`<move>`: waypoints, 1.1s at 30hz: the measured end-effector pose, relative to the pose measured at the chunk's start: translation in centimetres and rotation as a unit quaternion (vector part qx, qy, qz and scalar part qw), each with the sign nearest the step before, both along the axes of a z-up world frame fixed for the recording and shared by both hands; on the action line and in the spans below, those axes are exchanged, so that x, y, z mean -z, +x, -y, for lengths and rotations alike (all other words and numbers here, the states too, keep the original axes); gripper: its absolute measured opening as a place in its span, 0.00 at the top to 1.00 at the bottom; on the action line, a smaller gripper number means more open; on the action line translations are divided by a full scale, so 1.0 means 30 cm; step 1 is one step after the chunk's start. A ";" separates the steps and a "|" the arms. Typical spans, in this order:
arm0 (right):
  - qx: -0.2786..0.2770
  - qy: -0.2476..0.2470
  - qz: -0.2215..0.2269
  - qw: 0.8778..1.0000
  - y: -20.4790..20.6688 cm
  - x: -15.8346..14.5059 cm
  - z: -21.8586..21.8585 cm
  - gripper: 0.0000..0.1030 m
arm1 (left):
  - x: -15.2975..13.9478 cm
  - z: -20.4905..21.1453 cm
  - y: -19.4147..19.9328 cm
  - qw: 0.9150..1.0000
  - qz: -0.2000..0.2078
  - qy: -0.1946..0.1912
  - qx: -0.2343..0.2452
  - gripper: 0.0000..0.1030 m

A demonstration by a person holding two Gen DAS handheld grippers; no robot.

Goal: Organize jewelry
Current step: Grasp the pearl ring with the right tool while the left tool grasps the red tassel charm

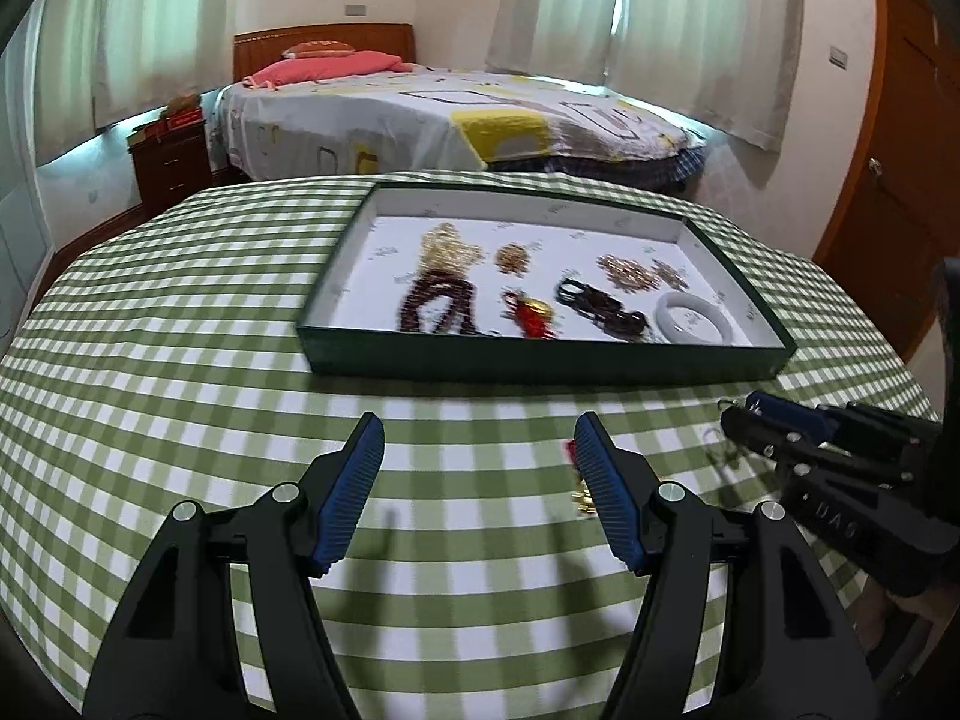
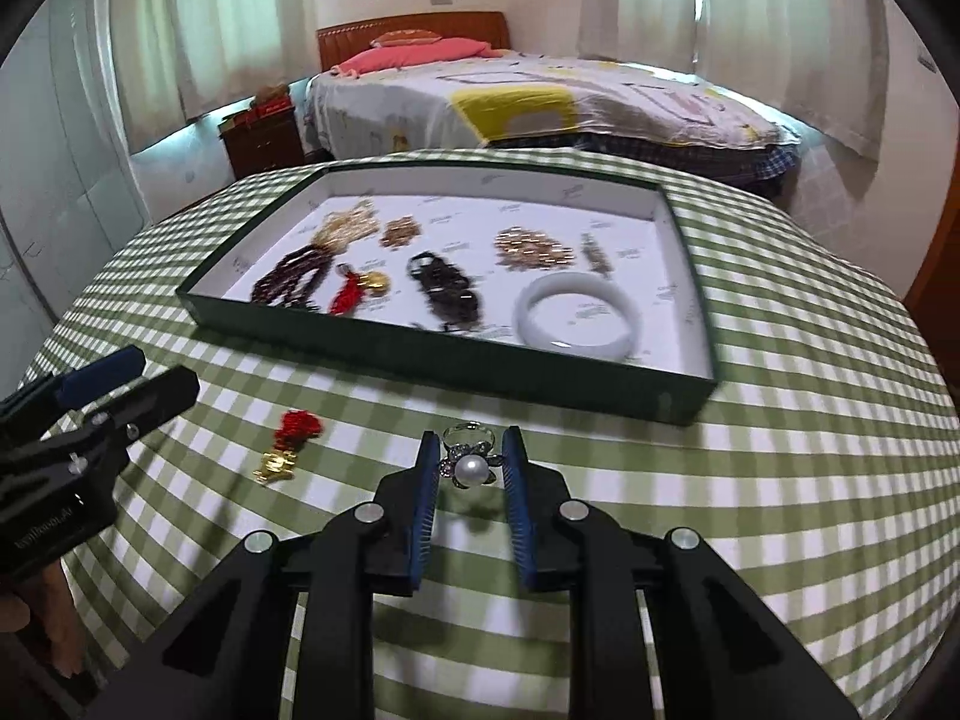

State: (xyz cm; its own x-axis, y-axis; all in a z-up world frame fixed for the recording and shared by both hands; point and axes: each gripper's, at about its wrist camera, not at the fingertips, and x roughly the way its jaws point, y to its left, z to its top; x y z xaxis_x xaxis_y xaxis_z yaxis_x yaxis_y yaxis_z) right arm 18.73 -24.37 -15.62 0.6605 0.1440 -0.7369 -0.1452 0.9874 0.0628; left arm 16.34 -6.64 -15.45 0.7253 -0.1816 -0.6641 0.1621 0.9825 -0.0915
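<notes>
Shallow dark-green tray (image 2: 420,360) with a white printed lining sits on the far half of the green-and-white checked tablecloth (image 2: 780,480), holding most of the jewelry

Inside the tray, from left to right: a dark red bead strand (image 2: 288,282) with a pale gold tassel cluster (image 2: 354,225) behind it, a red knotted charm with a gold piece (image 2: 360,291), a small gold chain heap (image 2: 402,232), a dark beaded bracelet (image 2: 447,288), a rose-gold chain pile (image 2: 531,249) and a white jade bangle (image 2: 579,318) at the near right. On the cloth near the tray lie a second red-and-gold knotted charm (image 2: 288,447) and a silver pearl ring (image 2: 471,462). The right gripper (image 2: 470,450) has its jaws narrowly parted either side of the ring, not visibly pinching it. The left gripper (image 1: 479,438) stands wide open and empty over the cloth, the charm just beside its right finger
</notes>
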 end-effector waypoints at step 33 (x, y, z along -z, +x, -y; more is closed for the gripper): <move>0.045 0.030 0.002 0.999 -0.029 0.027 0.134 0.78 | 0.091 0.167 0.089 0.997 -0.065 0.010 0.046 0.87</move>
